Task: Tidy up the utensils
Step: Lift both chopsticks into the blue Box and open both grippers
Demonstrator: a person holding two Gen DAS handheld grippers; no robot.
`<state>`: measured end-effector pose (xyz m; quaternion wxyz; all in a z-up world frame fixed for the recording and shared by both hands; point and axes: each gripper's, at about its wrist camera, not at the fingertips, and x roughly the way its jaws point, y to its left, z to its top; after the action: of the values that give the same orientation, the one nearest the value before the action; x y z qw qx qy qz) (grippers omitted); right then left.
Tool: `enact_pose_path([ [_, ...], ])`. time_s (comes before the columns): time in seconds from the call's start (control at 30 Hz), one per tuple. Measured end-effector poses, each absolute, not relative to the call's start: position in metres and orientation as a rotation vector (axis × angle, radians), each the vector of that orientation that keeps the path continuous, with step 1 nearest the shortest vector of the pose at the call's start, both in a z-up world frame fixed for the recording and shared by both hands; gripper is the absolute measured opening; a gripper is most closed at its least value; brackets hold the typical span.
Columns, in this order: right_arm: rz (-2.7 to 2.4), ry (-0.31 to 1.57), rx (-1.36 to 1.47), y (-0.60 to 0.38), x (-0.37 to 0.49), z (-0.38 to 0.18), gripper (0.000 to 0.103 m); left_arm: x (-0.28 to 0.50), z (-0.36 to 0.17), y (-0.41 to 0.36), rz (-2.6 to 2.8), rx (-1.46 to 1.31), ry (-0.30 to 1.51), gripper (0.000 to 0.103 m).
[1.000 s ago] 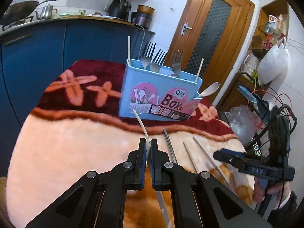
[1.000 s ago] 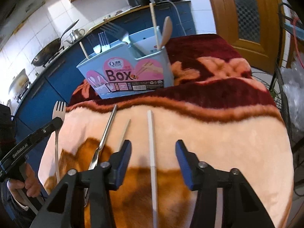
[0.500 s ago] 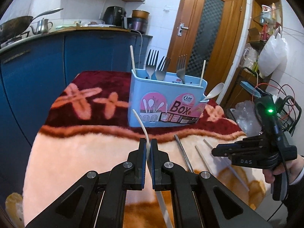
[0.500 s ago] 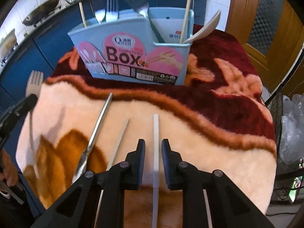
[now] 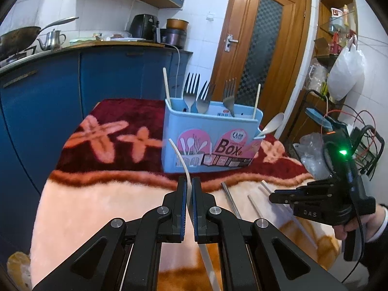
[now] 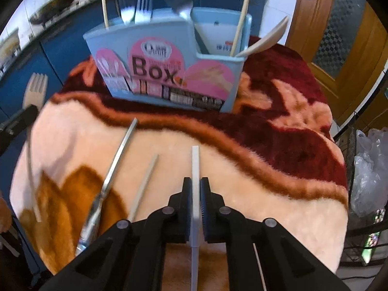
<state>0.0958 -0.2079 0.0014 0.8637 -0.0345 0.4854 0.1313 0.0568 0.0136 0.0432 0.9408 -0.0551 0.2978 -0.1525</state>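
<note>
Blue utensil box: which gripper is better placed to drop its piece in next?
Left, probably. The left gripper holds its fork raised, tines up, clear of the blanket. The right gripper has just clamped the white chopstick low over the blanket.

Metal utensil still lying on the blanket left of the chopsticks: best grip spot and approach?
Take the metal utensil at the slim straight shaft near mid-length, from directly above, jaws across its width. It lies flat on the plush blanket, angled toward the blue box, with open space beside the thin chopstick.
</note>
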Motion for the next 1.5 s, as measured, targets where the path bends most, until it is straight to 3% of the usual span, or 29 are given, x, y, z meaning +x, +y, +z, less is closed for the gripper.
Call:
enact_pose_path([
  [0.53,0.330,0.545,0.187,-0.231,0.069,0.068,0.008,0.092,0.100,0.010,-0.192,-0.082,0.353,0.004],
  [1.0,0.366,0.415,0.233,-0.234,0.086,0.084,0.009,0.134,0.138,-0.007,-0.082,-0.045,0.062,0.004],
  [1.5,0.326,0.331,0.220,-0.231,0.117,0.101,0.009,0.173,0.093,0.001,-0.023,-0.101,0.079,0.004],
])
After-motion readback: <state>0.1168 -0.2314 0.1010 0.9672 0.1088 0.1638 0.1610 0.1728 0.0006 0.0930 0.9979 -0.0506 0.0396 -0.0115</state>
